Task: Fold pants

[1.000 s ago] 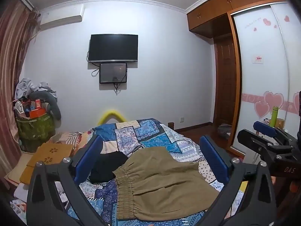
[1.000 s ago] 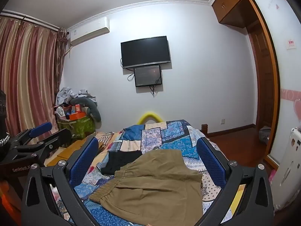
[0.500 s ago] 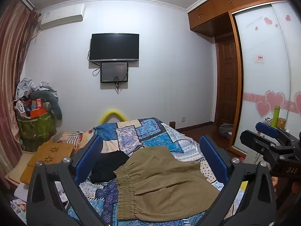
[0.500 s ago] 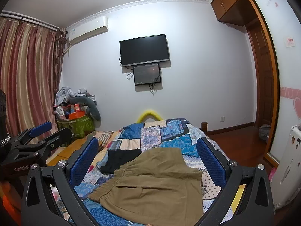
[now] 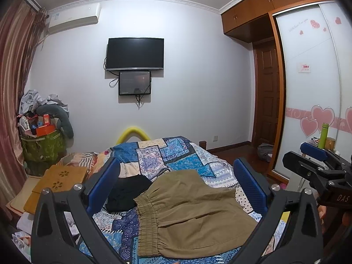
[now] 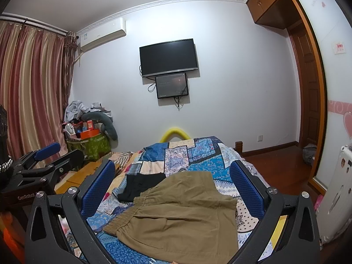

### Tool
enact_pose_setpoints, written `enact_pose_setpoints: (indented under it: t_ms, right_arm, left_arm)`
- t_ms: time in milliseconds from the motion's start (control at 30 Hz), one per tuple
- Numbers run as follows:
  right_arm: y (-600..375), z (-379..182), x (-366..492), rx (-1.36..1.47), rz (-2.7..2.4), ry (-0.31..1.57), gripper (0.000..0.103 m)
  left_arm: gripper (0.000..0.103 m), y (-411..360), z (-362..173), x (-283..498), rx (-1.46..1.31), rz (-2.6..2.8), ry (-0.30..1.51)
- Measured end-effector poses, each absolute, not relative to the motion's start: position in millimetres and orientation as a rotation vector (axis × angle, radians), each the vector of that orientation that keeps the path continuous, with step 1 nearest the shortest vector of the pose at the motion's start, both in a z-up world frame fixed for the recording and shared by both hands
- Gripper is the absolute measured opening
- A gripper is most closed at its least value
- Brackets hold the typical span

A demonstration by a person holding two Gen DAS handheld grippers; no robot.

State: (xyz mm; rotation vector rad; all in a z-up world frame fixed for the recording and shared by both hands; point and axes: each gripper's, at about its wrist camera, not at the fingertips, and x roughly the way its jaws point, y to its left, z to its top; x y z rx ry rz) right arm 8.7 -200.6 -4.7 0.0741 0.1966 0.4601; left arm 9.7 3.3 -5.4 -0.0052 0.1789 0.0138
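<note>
We judge the folding barely begun, if begun at all: the khaki pants (image 5: 191, 215) lie on the bed (image 5: 176, 154), on its patchwork quilt, with the elastic waistband turned toward the left and the cloth spreading out to the right, loosely rumpled. Whether they are already doubled once leg over leg we cannot tell from here; no neat, compact fold shows, so most of the work is left. A black garment (image 5: 127, 192) lies just beside the waistband, partly tucked under the khaki cloth. We hold the left gripper (image 5: 176, 184) above the near part of the pants, its blue fingers (image 5: 250, 184) spread wide and touching nothing. The right gripper (image 6: 171, 187) hovers likewise, fingers (image 6: 96, 187) wide apart, empty, clear of the fabric.
</note>
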Motion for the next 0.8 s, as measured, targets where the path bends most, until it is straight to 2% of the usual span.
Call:
enact_pose_setpoints:
  t_ms: [800]
  right_arm:
    - [-199.0,-3.2,7.0,0.062,0.454,0.194,0.103]
  left_arm:
    - [0.103,6.4,-7.6,11.1,-0.023,0.005,0.185]
